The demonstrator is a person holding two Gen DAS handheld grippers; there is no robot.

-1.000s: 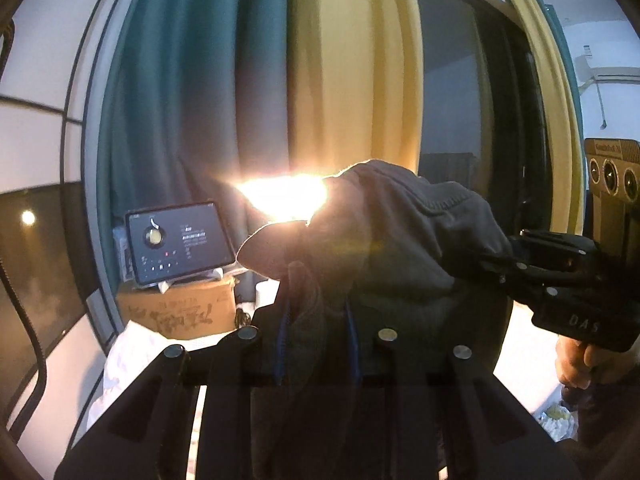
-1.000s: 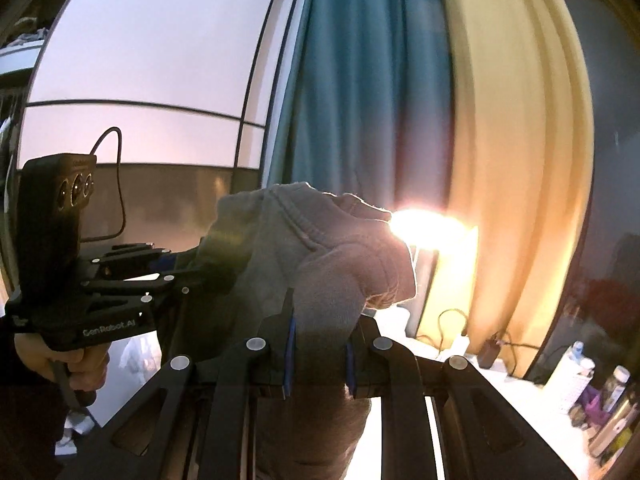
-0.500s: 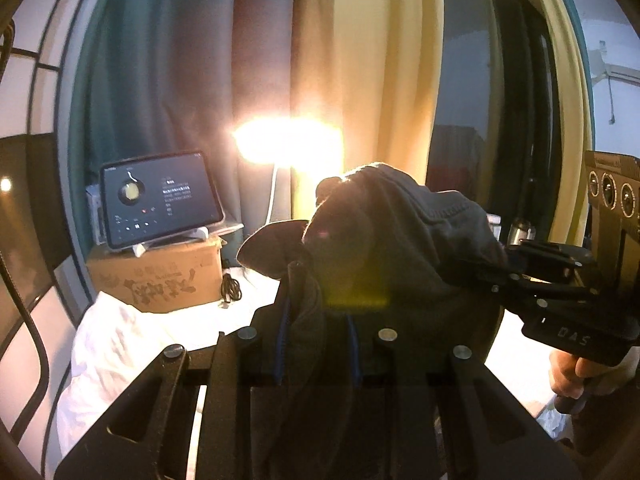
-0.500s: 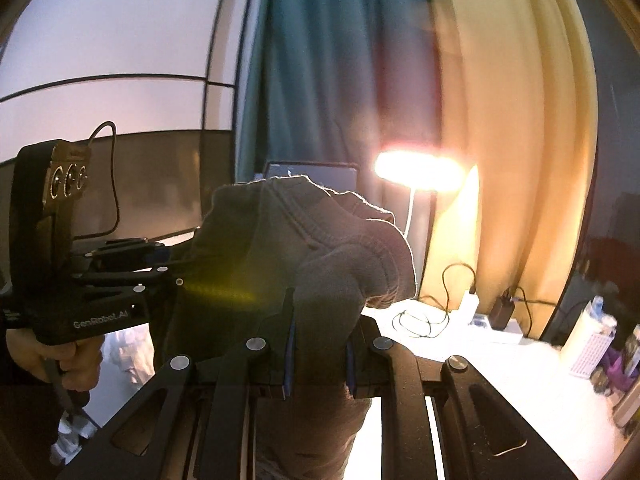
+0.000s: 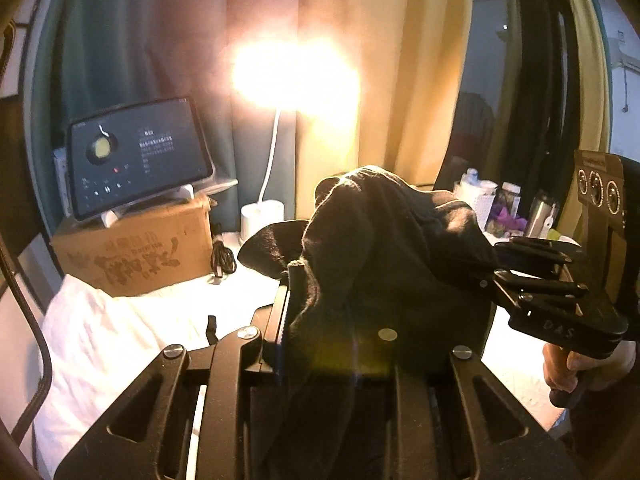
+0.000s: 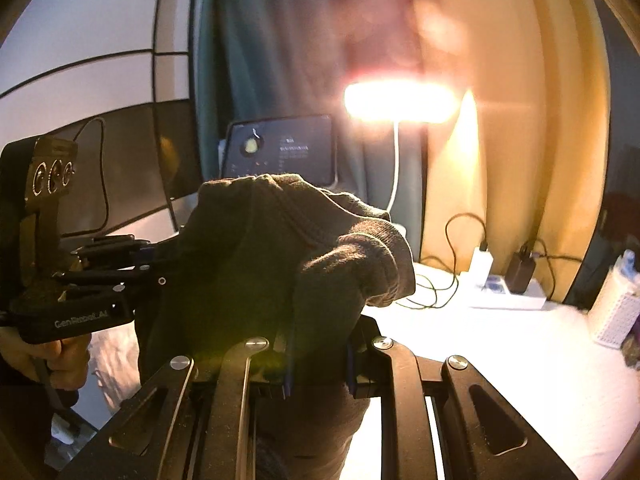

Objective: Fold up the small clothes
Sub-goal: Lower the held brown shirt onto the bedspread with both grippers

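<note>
You held the dark garment (image 5: 384, 240) aloft, each hand-held gripper (image 5: 320, 312) (image 6: 320, 344) clamped on an edge, seemingly to spread it above the desk (image 6: 500, 344).

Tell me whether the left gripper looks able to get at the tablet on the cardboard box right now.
Probably not: the left gripper is shut on the dark garment, which the right gripper also holds. The tablet stands unobstructed beyond it.
</note>
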